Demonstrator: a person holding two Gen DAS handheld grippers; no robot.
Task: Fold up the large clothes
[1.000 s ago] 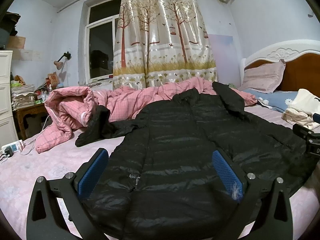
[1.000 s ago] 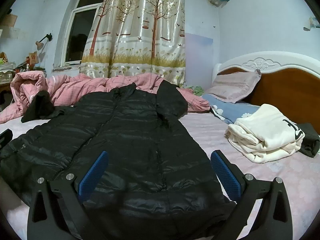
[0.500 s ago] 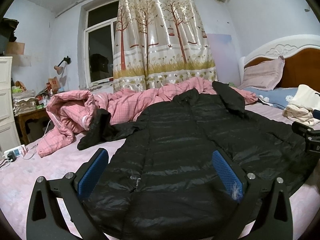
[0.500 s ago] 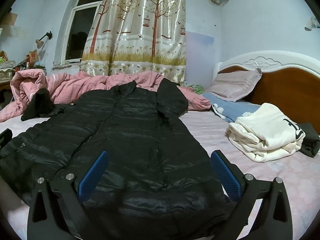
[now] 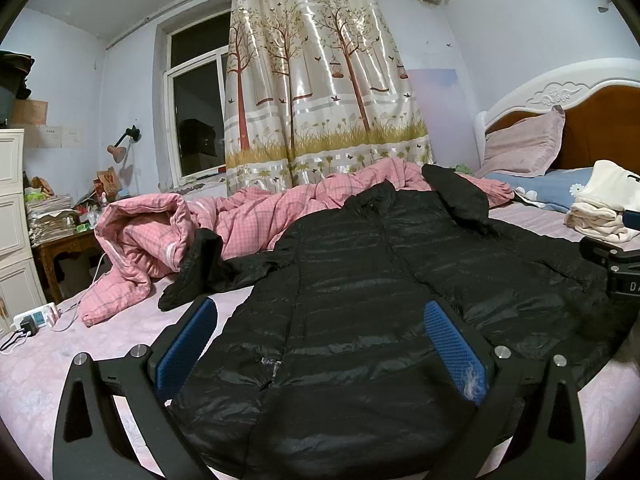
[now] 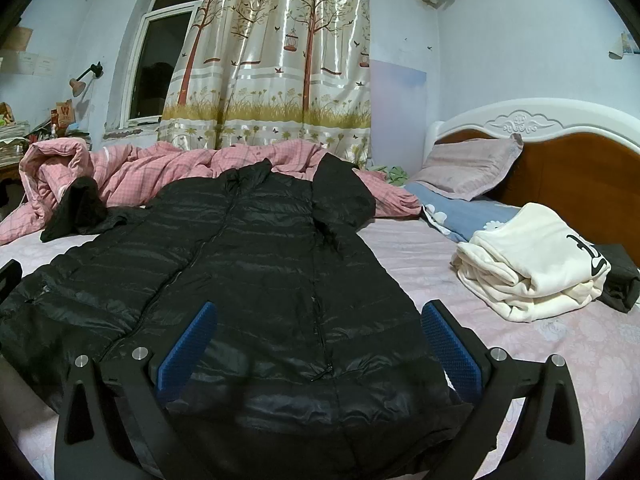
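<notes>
Left tool [image 5: 320, 344]: we hold it low over the coat's hem, fingers wide apart, gripping nothing; blue pads [image 5: 454, 350] w/ a bit of white fluff on one.
Right tool [image 6: 318, 342]: also spread apart & empty, at the hem nr the coat's other side; its body shows at the right edge of the left view.
Black puffer coat [image 5: 380, 288]: lies flat, front up, zipped, across the bed [image 6: 560, 356]; collar away from us, hem nearest us.
Sleeves: one [image 5: 196, 264] bent onto the pink quilt [image 5: 256, 220]; other [image 6: 340, 196] folded over the coat's shoulder.
Folded cream garment [image 6: 532, 264]: on the bed beside the coat, apart from it, nr the pillows [image 6: 468, 170] & headboard [image 6: 568, 168].
Backdrop: tree-print curtain [image 5: 320, 92], dark window [image 5: 196, 120].
</notes>
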